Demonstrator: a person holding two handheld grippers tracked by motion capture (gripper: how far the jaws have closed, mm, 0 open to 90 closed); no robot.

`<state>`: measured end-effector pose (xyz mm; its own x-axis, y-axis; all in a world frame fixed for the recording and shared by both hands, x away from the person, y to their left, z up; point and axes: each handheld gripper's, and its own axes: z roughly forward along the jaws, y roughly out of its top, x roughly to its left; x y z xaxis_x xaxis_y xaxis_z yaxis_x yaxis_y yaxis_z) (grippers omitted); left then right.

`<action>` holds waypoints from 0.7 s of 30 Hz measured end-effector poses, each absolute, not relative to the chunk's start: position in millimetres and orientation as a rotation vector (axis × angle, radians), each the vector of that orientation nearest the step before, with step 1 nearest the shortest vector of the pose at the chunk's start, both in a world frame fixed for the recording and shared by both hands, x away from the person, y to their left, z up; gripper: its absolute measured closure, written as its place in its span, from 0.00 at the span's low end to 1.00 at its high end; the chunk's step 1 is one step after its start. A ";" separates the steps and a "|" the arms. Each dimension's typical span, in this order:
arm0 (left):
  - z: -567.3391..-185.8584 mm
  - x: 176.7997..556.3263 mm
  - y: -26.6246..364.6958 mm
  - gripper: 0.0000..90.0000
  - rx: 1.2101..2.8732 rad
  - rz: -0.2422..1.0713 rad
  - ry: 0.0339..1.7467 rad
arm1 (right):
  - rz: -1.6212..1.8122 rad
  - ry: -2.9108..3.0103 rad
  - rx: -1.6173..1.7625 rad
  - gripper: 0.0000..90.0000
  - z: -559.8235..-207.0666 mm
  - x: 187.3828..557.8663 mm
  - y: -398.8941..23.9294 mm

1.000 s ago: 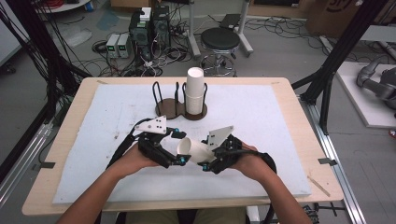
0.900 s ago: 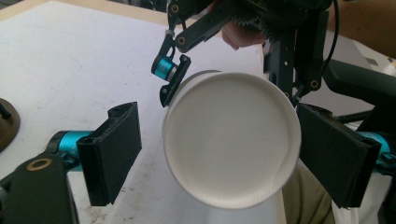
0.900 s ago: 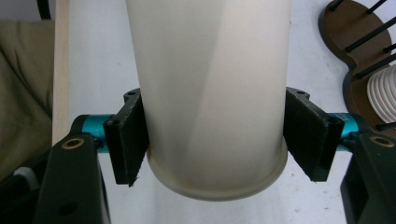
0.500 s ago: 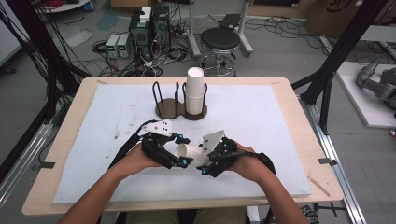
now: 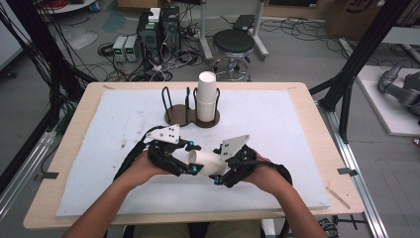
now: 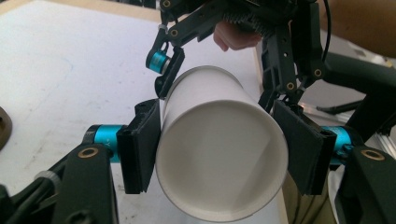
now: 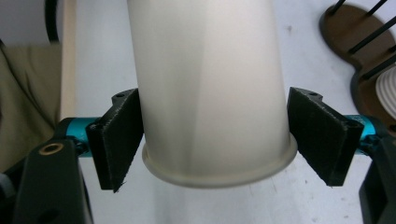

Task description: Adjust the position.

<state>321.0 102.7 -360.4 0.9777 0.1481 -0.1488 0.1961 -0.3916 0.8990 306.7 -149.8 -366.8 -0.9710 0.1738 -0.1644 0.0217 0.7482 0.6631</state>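
paper cup (image 5: 207,162), white, lies on its side in the air just above the white mat (image 5: 297,139), held between my two grippers near the table's 6 o'clock edge. my left gripper (image 5: 190,159) comes in from 9 o'clock and my right gripper (image 5: 222,172) from 3 o'clock, so the cup bridges them.

in the left gripper view the cup's open mouth (image 6: 222,158) faces the camera. one black pad (image 6: 140,149) touches the wall at 9 o'clock and the other pad (image 6: 303,149) sits against it at 3 o'clock, so this gripper is pinching the cup near its wide rim. the right gripper's jaws reach over the far end at 12 o'clock.

in the right gripper view the cup (image 7: 210,93) runs away from the camera, a rolled edge (image 7: 219,177) nearest. the left pad (image 7: 119,137) touches the wall, while the right pad (image 7: 322,135) seems to stand just off it. i cannot tell whether this gripper is clamping or loosely cradling.

farther back, at 12 o'clock, a stack of cups (image 5: 207,96) stands upright in a dark wire holder (image 5: 178,111), well apart from my hands.

my judgement: the cup is very light, thin-walled and easily crushed, with a smooth, slightly slippery skin. the rolled rim is the stiffest part, so a gentle squeeze close to it is safest; pressing mid-wall would dent it.
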 end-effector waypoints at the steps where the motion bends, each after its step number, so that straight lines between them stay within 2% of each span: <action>1: -360.0 321.1 104.0 0.39 1.970 -0.053 0.238 | 1.075 2.720 0.170 0.23 -365.7 306.8 -152.9; 10: -365.3 321.5 114.9 0.39 1.873 -0.013 0.244 | 1.518 2.555 0.354 0.23 -358.2 306.1 -182.0; 21: -372.5 321.8 128.3 0.39 1.773 0.007 0.252 | 1.629 2.490 0.465 0.23 -371.4 304.0 -202.2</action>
<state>321.8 128.3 -372.5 0.9759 0.1735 -0.1327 0.1660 -0.1942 0.9668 304.0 -202.2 -371.4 -0.9441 0.3243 0.0586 0.1837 0.3701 0.9107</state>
